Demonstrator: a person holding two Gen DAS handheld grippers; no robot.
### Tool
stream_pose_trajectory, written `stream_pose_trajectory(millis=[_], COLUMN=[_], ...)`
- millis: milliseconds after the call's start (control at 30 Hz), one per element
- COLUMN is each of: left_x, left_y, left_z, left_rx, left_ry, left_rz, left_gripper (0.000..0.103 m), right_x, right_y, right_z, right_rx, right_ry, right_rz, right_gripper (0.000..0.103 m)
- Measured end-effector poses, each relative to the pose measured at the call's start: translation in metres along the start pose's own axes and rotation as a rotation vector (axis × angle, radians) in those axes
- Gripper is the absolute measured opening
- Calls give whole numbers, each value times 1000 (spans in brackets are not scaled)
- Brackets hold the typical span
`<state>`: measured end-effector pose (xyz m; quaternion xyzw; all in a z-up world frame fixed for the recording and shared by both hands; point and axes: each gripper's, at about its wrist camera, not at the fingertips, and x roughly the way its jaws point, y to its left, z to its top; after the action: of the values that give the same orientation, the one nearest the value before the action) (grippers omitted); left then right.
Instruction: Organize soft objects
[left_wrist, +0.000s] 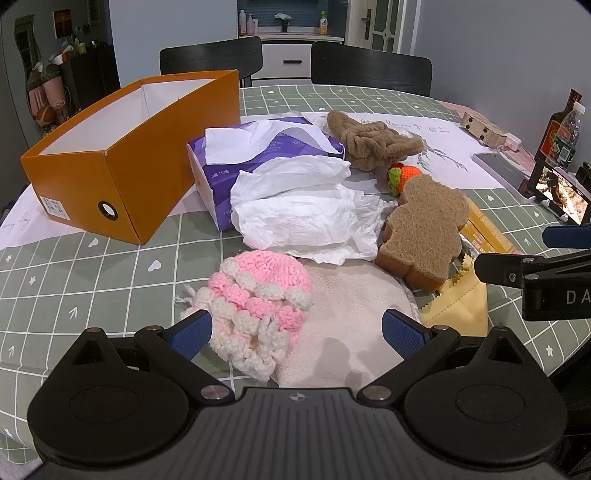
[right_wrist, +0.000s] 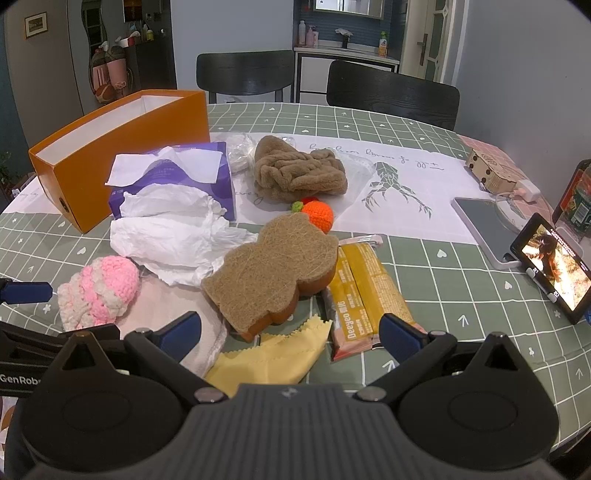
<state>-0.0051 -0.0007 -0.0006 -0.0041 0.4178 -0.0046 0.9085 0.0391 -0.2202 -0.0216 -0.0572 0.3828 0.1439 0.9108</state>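
My left gripper (left_wrist: 297, 334) is open, its fingers on either side of a pink and white crocheted toy (left_wrist: 258, 299) that lies on a cream cloth (left_wrist: 347, 314). My right gripper (right_wrist: 290, 334) is open and empty, just before a bear-shaped sponge (right_wrist: 273, 266) and a yellow cloth (right_wrist: 273, 356). An open orange box (left_wrist: 125, 162) stands at the left. A purple tissue pack (left_wrist: 236, 155) with crumpled white tissues (left_wrist: 306, 214), a brown fluffy cloth (right_wrist: 299, 171) and an orange crocheted fruit (right_wrist: 317, 214) lie behind.
A snack packet (right_wrist: 364, 291) lies right of the sponge. A phone on a stand (right_wrist: 554, 273), a tablet (right_wrist: 484, 221), a small wooden box (right_wrist: 487, 170) and a bottle (left_wrist: 557, 136) stand at the right. Two black chairs (right_wrist: 391, 96) stand behind the table (right_wrist: 443, 295).
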Motion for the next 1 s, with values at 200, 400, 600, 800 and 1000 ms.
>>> stream_pose_trajectory(millis=[200, 400, 600, 800, 1000], left_x=[0, -1, -1, -1, -2], left_y=[0, 0, 0, 0, 1], left_z=[0, 0, 0, 0, -1], left_rx=[-1, -1, -2, 1, 3], left_ry=[0, 0, 1, 0, -9], left_rz=[0, -1, -1, -2, -2], left_gripper=[103, 103, 103, 103, 103], right_x=[-1, 0, 1, -1, -1], right_y=[2, 0, -1, 1, 1], right_z=[1, 1, 0, 1, 1], right_rx=[-1, -1, -1, -2, -3], right_ry=[1, 1, 1, 1, 2], right_rz=[0, 0, -1, -1, -3], right_gripper=[100, 100, 100, 100, 100])
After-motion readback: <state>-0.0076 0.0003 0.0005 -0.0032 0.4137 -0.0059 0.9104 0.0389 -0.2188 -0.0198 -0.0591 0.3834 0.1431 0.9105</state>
